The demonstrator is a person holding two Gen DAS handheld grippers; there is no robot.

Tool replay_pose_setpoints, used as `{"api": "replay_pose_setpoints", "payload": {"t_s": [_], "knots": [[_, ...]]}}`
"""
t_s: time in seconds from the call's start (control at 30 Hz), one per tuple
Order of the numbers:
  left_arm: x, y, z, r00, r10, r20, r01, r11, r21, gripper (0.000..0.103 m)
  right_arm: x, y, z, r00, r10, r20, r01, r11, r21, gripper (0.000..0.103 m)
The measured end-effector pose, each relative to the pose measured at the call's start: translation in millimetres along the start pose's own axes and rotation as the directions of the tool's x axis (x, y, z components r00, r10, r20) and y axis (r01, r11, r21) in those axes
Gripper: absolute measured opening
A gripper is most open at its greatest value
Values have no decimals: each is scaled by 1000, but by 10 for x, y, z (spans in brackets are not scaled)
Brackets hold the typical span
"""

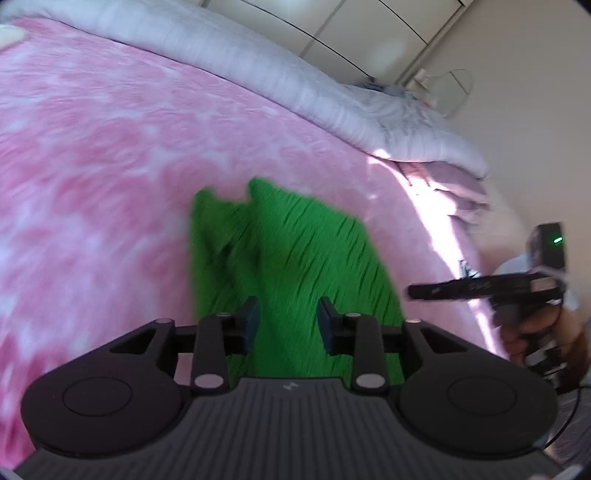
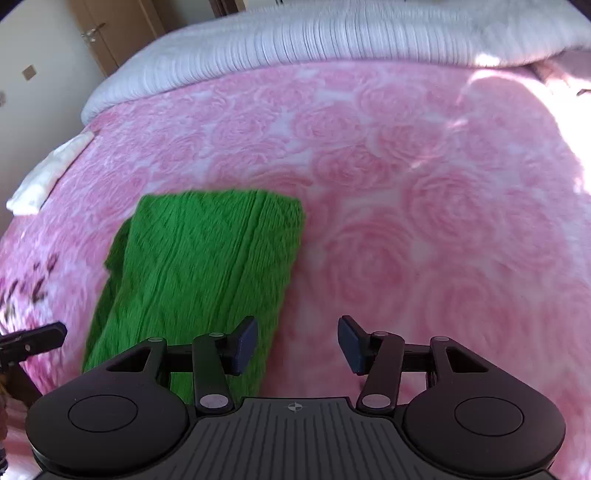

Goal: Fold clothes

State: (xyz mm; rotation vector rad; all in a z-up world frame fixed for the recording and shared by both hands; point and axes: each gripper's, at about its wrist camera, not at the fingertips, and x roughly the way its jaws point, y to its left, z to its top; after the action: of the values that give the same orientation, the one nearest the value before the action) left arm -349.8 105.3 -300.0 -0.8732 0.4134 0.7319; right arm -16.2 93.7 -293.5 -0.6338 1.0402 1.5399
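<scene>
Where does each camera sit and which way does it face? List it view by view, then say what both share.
Left wrist: on the left gripper, jaws open, looking along them over the green knit garment toward the right gripper, with a hand holding it.
Right wrist: on the right gripper, jaws open, looking across the pink blanket; no hand visible.
Shared: garment, blanket, grey duvet.

The pink blanket (image 2: 424,206) lies bare to the right of the folded green knit garment (image 2: 199,273) and beyond it, leaving broad open room there. The grey ribbed duvet (image 2: 295,37) banks up along the far edge. A white cloth (image 2: 48,173) sits at the left edge. The right gripper (image 1: 476,288), seemingly off the bed's side, stands clear of the garment.
</scene>
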Motion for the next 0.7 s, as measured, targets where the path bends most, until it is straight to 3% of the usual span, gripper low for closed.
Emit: {"api": "replay_pose_setpoints", "payload": {"t_s": [0.1,0.17,0.27,0.37,0.47,0.53,0.6,0.7], "knots": [[367,92,387,997,-9,-74,7,999,-34,30,154,-69,291,997,48,-66,-43,997,67,52],[579,154,551,993,6,-120,-10,999,-38,30,161,-83,414,995,56,-85,-51,997,53,52],[838,264,664,983,14,-182,-20,999,-31,31,209,-94,485,992,65,-105,-61,997,41,52],[1029,395,700,976,-44,-214,24,995,-94,31,284,-107,500,989,88,-116,-83,995,47,52],[1103,460,687,974,-98,-202,72,989,-132,27,360,-119,515,986,111,-126,-105,993,54,52],[1096,442,688,976,-107,-191,89,991,-102,13,395,-126,521,984,126,-130,-118,991,61,52],[1016,448,706,976,-131,-175,114,988,-101,11,401,-105,544,982,135,-131,-127,990,66,52],[891,514,772,981,-110,-162,94,990,-103,10,422,-2,588,981,143,-134,-139,990,37,52]]}}
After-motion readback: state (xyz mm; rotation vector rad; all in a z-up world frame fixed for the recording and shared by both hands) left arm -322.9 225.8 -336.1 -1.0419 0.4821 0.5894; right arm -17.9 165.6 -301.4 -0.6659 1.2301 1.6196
